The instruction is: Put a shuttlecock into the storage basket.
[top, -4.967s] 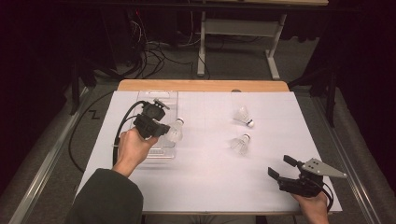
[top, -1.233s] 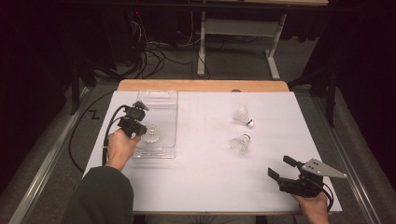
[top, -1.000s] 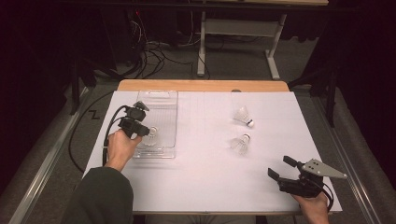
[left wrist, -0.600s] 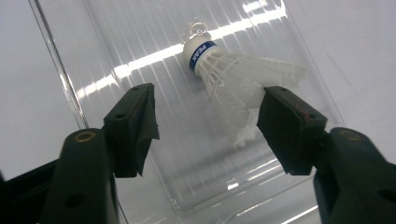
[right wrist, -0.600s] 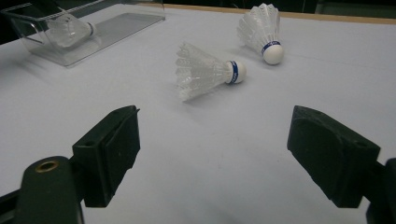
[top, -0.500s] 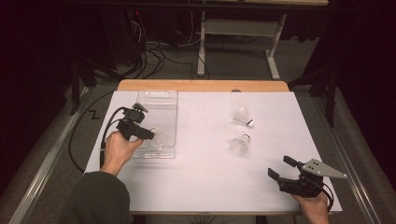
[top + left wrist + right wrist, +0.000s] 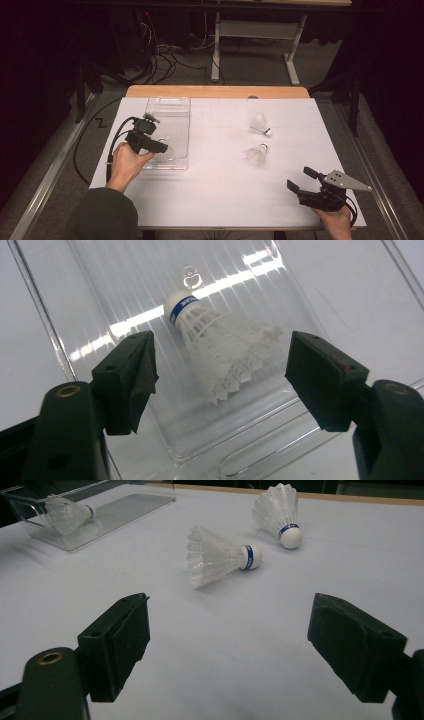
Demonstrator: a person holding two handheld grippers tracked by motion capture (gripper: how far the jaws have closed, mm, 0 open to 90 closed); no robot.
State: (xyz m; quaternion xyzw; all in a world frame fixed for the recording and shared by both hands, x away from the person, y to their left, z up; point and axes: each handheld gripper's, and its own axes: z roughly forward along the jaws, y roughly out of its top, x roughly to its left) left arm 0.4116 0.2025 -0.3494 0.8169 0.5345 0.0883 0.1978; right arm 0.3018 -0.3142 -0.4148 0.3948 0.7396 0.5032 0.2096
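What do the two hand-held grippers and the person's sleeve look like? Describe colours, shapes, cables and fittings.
Both are black two-jaw tools with blocky padded jaws. The left gripper trails a black cable and has brass-coloured pivot rings. The right gripper carries a grey three-cornered plate. A dark olive sleeve covers the left forearm.

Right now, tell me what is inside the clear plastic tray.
One white feathered shuttlecock with a blue-banded cork lies on its side inside the clear plastic tray. Nothing else shows through the clear floor; the near end is partly covered by the left tool.
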